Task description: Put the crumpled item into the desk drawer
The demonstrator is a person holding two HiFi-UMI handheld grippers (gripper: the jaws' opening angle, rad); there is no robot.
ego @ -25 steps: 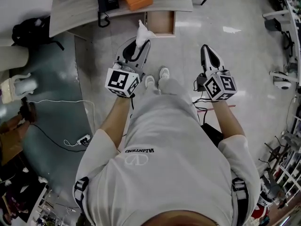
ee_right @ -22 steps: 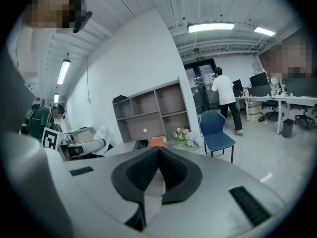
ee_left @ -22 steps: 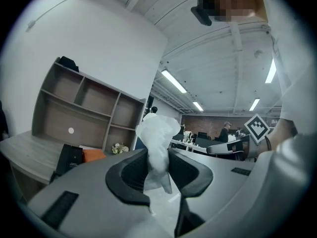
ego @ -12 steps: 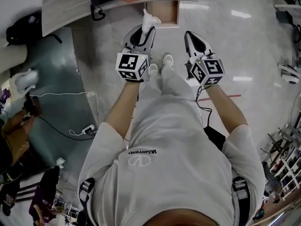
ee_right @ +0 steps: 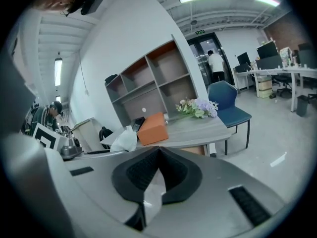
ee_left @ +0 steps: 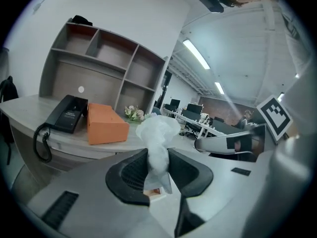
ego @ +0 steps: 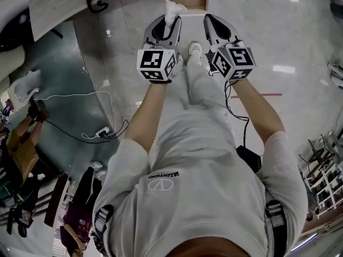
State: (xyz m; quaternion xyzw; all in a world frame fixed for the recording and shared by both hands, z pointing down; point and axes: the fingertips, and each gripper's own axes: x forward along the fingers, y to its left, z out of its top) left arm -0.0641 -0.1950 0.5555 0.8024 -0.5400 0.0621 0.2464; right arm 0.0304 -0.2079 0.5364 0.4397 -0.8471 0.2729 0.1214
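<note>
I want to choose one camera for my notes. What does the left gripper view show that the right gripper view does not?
Only the left gripper view: the left fingers shut on the tissue, and the phone cord. Only the right gripper view: the blue chair, and the right fingers closed on nothing. Both: the tissue, the orange box, the shelf and the flowers.

The crumpled white item (ee_left: 157,133) looks thin, paper-like. The pale grey desk top (ee_right: 198,125) — matt wood grain; the light floor (ego: 300,42), glossy
</note>
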